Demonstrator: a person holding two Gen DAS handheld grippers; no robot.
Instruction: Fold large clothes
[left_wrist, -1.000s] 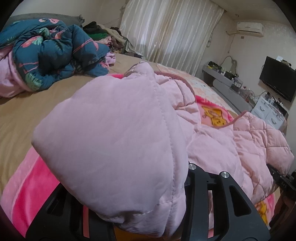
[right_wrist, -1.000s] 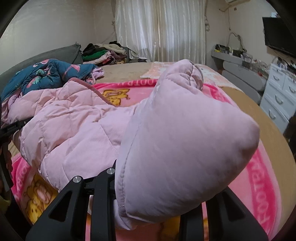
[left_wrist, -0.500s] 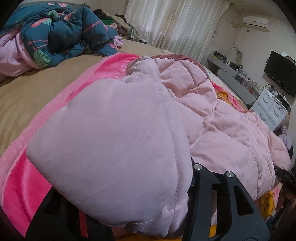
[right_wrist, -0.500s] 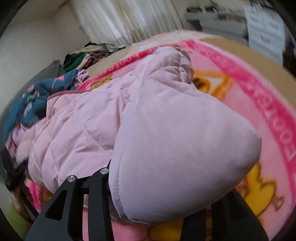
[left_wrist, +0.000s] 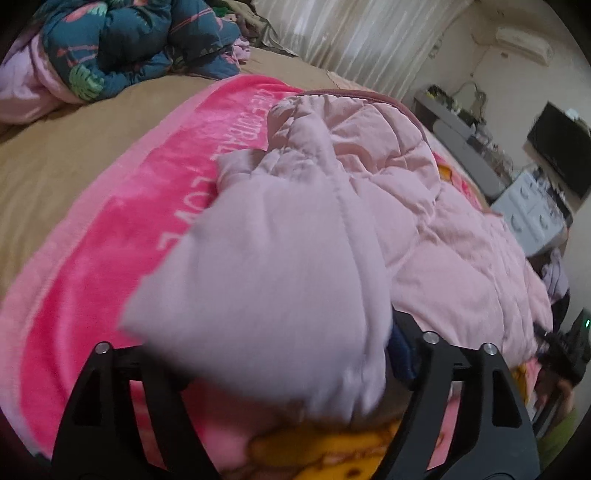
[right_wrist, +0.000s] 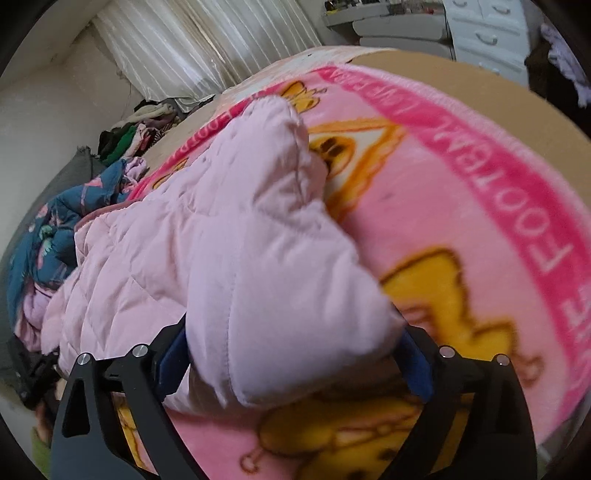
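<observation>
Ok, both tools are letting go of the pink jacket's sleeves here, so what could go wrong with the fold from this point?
1. The left tool and right tool have just been opening, yet puffy sleeve ends still lie between their jaws; pulling back could drag them out.
2. The padded jacket looks springy, so the sleeves may spring back open.
3. The pink blanket underneath is soft and may bunch.

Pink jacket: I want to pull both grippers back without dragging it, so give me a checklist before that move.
1. Left gripper jaws have just been opening, sleeve end between them: ok.
2. Right gripper jaws have just been opening: ok.
3. Fabric clear of the pads: cannot tell.
4. Pink jacket resting on the pink blanket: ok.
5. Sleeves lying flat: not ok, both bunched.
</observation>
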